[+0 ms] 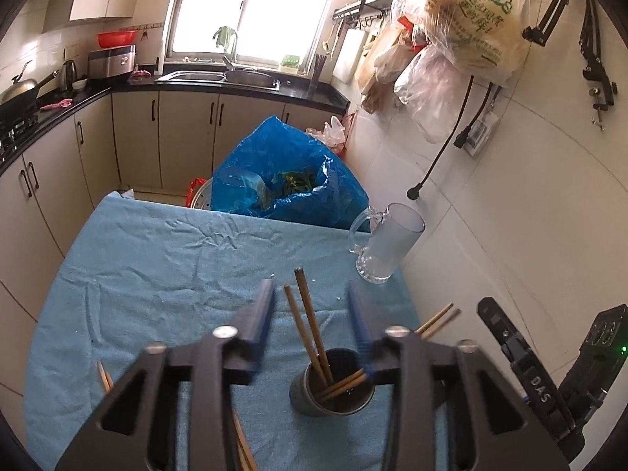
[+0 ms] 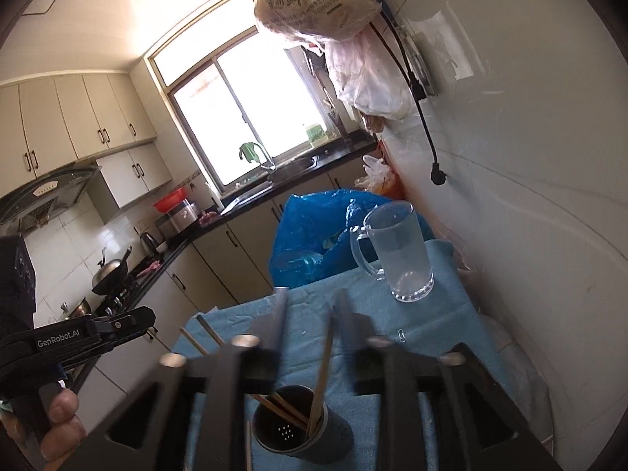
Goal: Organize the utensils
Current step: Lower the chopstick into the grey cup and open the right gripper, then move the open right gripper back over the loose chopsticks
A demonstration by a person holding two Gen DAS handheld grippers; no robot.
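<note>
A dark grey perforated utensil cup stands on the blue cloth and holds several wooden chopsticks. My left gripper hovers over it, open and empty, fingers either side of the sticks. In the right wrist view the same cup sits below my right gripper, which is open. One chopstick leans up out of the cup next to the right finger. More loose chopsticks lie on the cloth at the left, and others pass under my left gripper.
A frosted glass mug stands at the cloth's far right corner, near the tiled wall; it also shows in the right wrist view. A blue plastic bag sits behind the table. A paper clip lies on the cloth.
</note>
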